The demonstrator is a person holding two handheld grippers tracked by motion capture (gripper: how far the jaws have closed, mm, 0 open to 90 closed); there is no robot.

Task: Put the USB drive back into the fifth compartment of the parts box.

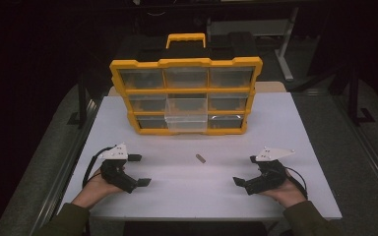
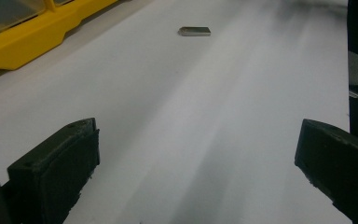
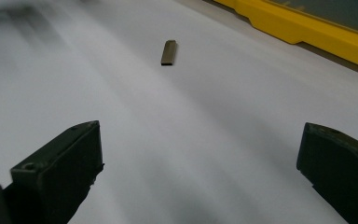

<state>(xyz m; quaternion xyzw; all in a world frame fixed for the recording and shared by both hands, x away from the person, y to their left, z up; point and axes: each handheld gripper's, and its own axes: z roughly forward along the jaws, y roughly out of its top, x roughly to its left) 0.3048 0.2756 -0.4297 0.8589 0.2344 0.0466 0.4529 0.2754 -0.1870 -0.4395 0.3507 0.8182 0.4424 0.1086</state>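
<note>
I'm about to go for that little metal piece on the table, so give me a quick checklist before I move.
1. Left tool open, nothing between its jaws: ok.
2. Right tool open, nothing between its jaws: ok.
3. Metal piece lying flat on the table, apart from both tools: ok.
4. Bare table between each tool and the piece: ok.
5. A drawer of the yellow organizer pulled out to receive it: ok.
6. Drawer empty: cannot tell.

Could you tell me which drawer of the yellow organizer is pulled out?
The bottom-row middle drawer: it juts out of the organizer while the other drawers sit flush.
</note>
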